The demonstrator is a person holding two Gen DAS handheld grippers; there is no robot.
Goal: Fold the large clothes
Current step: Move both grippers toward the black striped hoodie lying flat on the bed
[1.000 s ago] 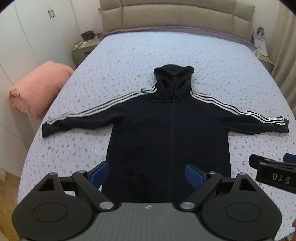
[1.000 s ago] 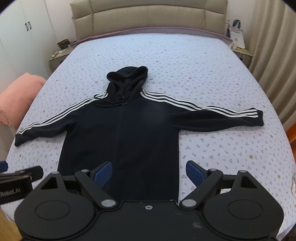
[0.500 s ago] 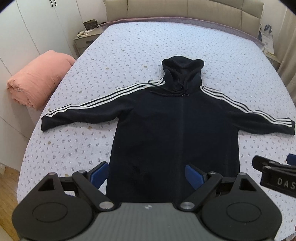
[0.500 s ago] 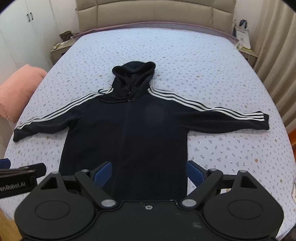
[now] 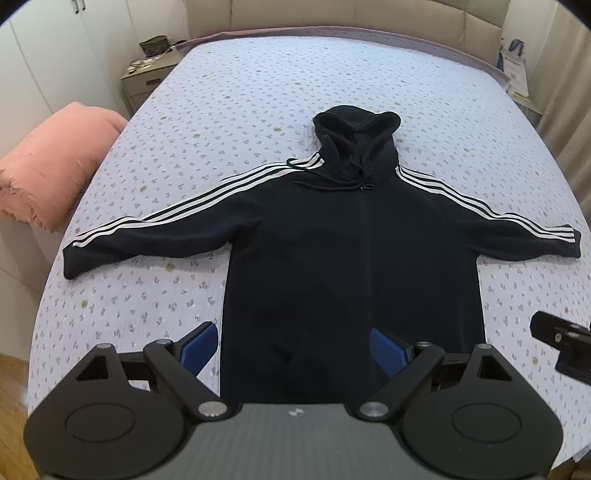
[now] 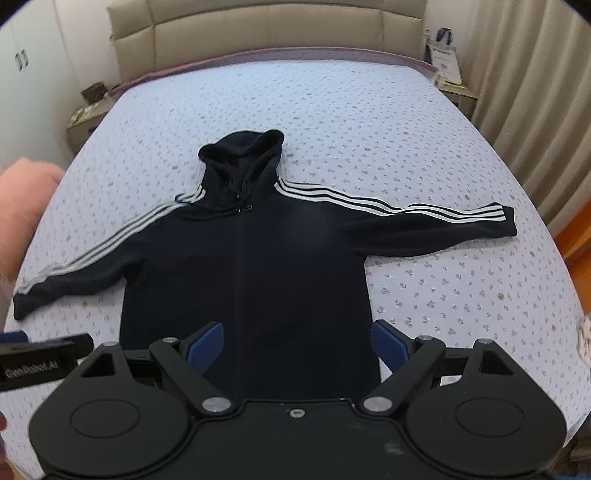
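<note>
A dark navy zip hoodie [image 5: 351,251] with white stripes on the sleeves lies flat and face up on the bed, arms spread, hood toward the headboard; it also shows in the right wrist view [image 6: 251,266]. My left gripper [image 5: 295,347] is open and empty above the hoodie's hem, left of centre. My right gripper [image 6: 295,343] is open and empty above the hem, right of centre. Each gripper's body shows at the edge of the other's view.
The bed [image 5: 258,92] has a pale blue dotted cover and a beige padded headboard [image 6: 266,29]. A pink folded blanket [image 5: 48,162] lies off the bed's left side. Nightstands stand at both upper corners, and curtains [image 6: 524,74] hang on the right.
Both grippers have shifted forward and a little lower over the hoodie's hem, so the hoodie looks larger. Both stay open; the hoodie has not moved.
</note>
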